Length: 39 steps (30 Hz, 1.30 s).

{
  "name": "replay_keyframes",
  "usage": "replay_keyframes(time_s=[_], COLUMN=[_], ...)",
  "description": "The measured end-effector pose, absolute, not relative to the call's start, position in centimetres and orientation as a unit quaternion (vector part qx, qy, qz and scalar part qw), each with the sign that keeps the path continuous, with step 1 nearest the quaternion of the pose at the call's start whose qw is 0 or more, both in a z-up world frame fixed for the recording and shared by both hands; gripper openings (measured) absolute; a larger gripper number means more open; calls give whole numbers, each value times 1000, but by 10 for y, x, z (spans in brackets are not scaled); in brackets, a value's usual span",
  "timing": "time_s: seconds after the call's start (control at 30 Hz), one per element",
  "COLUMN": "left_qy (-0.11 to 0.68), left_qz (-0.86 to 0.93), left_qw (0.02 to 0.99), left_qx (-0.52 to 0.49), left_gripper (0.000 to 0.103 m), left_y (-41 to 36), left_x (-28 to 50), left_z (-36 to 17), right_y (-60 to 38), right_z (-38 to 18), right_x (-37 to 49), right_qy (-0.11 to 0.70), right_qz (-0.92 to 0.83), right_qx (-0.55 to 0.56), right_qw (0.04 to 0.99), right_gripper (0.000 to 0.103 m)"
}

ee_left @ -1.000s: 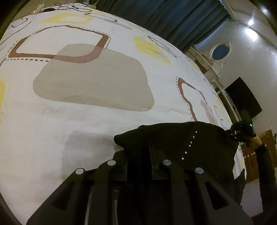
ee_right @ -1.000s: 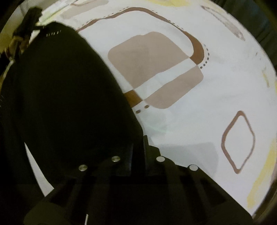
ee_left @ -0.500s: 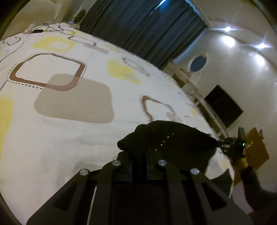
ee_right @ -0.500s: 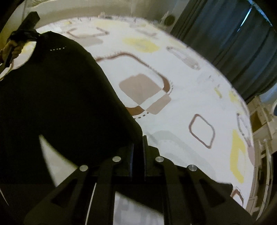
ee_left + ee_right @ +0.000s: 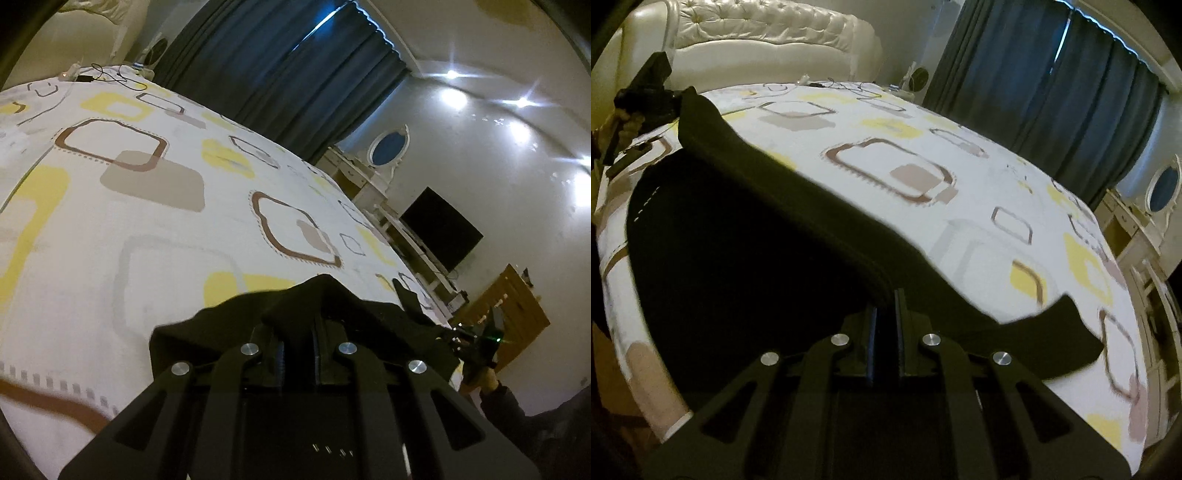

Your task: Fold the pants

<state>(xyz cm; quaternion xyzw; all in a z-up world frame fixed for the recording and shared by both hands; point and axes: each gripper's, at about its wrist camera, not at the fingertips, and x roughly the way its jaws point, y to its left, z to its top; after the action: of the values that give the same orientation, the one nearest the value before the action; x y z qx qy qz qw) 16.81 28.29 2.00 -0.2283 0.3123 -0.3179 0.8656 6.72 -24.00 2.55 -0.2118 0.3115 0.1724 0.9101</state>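
My left tool (image 5: 299,332) is pinching a bunched edge of the black pants (image 5: 332,314), and the cloth drapes over its fingertips so I can't see the pads. My right tool (image 5: 884,306) is pressed together on another edge of the pants (image 5: 746,236), its tips also buried in dark fabric. From the right wrist view the pants stretch between both tools, lifted above the near part of the bed (image 5: 979,192); the lower folds are too dark to read. The patterned sheet lies open beyond, toward the curtain (image 5: 1052,74) and headboard (image 5: 768,40)
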Motion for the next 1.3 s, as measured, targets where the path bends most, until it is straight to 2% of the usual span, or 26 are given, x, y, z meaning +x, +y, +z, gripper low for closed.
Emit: replay_keyframes(time_s=[0.53, 0.67, 0.8, 0.87, 1.13, 1.3], left_qy=[369, 388, 395, 391, 383, 381], left_qz=[-300, -298, -282, -264, -184, -199], left_qw=[849, 847, 855, 864, 877, 879], left_qx=[-230, -210, -183, -177, -224, -205], left_gripper=[12, 19, 34, 37, 37, 37], left_y=[295, 296, 303, 308, 348, 335], left_x=[96, 92, 91, 93, 98, 96], left_z=[-33, -40, -40, -38, -45, -32], right_y=[-239, -239, -237, -237, -235, -233], right_z=[-11, -24, -32, -34, -39, -40], right_x=[-27, -30, -29, -31, -32, -33], right_qy=[330, 343, 348, 347, 352, 353], right_qz=[168, 167, 165, 163, 162, 159], right_qx=[-167, -166, -169, -171, -182, -196], right_qw=[914, 909, 907, 908, 904, 901], right_gripper=[9, 10, 10, 11, 13, 14])
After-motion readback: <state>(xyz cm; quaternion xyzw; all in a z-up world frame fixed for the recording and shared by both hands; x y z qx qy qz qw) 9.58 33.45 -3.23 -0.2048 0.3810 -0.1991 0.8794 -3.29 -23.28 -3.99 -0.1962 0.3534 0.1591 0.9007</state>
